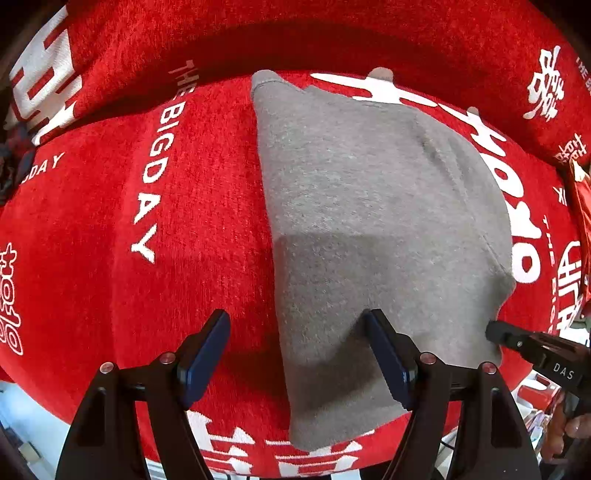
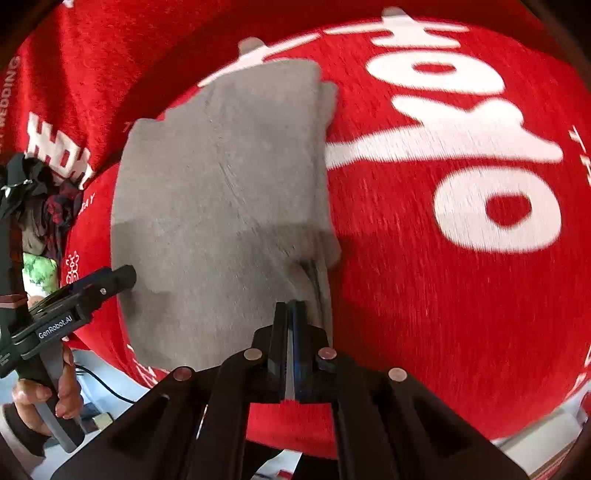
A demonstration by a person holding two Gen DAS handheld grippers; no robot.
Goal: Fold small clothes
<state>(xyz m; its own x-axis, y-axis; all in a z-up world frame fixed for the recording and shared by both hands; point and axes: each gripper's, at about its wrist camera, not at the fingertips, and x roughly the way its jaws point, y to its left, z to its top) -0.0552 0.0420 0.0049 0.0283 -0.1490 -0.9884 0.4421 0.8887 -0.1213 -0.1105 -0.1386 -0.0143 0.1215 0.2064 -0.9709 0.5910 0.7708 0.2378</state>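
Note:
A small grey garment (image 1: 373,229) lies folded flat on a red cloth with white lettering (image 1: 110,221). My left gripper (image 1: 297,325) is open, its right finger over the garment's near left part and its left finger over the red cloth. My right gripper (image 2: 291,306) is shut on the garment's near right edge (image 2: 314,273), where the grey fabric bunches into folds. The garment fills the left half of the right wrist view (image 2: 221,184). The right gripper also shows at the right edge of the left wrist view (image 1: 493,330); the left gripper shows at the left of the right wrist view (image 2: 125,277).
The red cloth (image 2: 461,295) covers the surface and rises in a fold at the back (image 1: 295,33). A heap of dark and patterned clothes (image 2: 44,206) lies at the left. White floor and a cable (image 2: 107,387) show past the near edge.

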